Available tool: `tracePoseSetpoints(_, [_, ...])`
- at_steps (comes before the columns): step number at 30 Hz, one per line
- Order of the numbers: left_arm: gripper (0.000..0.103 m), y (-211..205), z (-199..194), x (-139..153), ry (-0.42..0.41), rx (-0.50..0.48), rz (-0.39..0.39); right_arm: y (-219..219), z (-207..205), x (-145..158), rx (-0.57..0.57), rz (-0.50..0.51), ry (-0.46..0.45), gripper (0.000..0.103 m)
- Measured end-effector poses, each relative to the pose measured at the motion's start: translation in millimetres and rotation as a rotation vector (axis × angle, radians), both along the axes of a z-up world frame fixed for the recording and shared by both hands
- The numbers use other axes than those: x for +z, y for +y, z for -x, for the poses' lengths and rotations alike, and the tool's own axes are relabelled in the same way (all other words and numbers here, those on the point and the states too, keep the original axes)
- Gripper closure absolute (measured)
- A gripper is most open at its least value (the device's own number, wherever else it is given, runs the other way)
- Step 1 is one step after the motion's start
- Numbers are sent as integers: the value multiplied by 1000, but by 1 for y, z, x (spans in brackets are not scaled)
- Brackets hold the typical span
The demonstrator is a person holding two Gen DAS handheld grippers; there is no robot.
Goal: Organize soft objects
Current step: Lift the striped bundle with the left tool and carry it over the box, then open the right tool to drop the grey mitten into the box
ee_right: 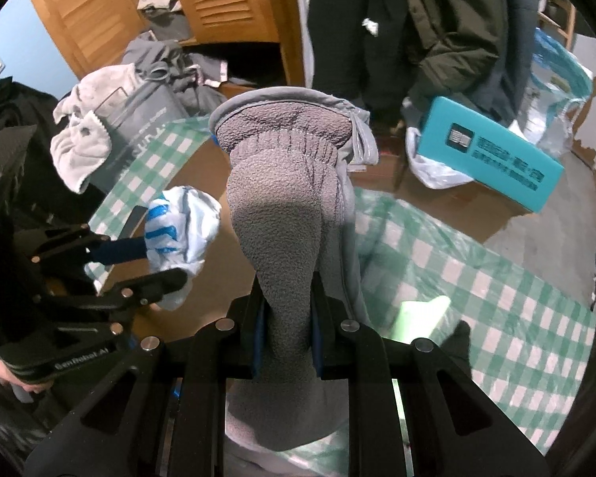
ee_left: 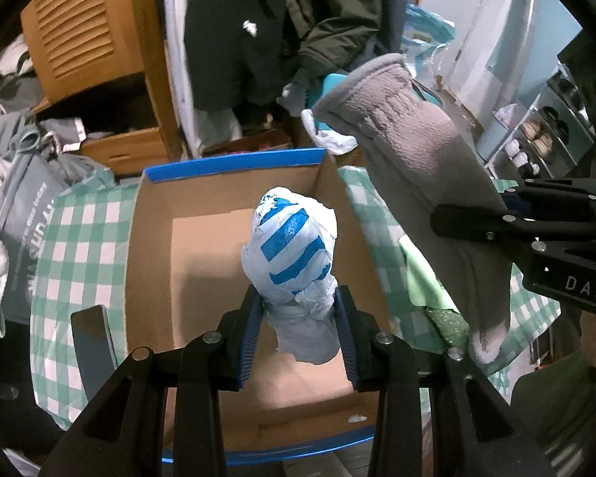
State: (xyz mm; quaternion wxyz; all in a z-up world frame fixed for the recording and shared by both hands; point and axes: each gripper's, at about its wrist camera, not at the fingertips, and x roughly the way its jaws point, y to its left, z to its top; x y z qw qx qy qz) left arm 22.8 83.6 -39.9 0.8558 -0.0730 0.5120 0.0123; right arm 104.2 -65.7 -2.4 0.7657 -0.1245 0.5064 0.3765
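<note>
The step in hand looks like carrying two soft things to the cardboard box (ee_left: 151, 246), which sits open on a green-checked cloth (ee_left: 79, 238) and shows only bare cardboard inside.

The grey fleece glove (ee_right: 282, 214) is the larger load. The right gripper (ee_right: 286, 342) has its fingers (ee_right: 258, 338) clenched on the narrow end, so the wide cuff stands out ahead of the fingers. It is to the right of the box, over the cloth. It should be brought across until the cuff clears the blue-edged rim, then lowered before letting go, or the long body may drape over the wall.

The knotted blue-and-white plastic bag (ee_left: 294, 242) is held by the left gripper (ee_left: 300, 330), fingers grasping it just below the knot, already above the box floor. I would set it toward one corner to leave room for the glove.

The cloth probably covers a worktop, though its edges are unclear. A light green cloth (ee_left: 425, 278) lies right of the box. Behind are louvred wooden doors (ee_left: 75, 28), hanging dark coats (ee_left: 266, 20) and a teal box (ee_right: 492, 151).
</note>
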Motion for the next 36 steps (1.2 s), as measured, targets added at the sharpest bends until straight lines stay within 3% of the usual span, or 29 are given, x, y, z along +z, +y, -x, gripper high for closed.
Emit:
tracePoseSetpoints(24, [66,50,2,-42,101,139,25,93,-5,-40,74,72,90,87])
tracePoseSetpoints(29, [60,52,2,-44,111,148,17,100,-5,-47,86,82,106,83])
tracePoseSetpoints(32, [49,56,3,-46,117,159,9,102,-5,-48,86,81,105,75])
tracePoseSetpoints(36, [45,59,5,-42,107,169,9,100,-7,-48,80,76,106,68])
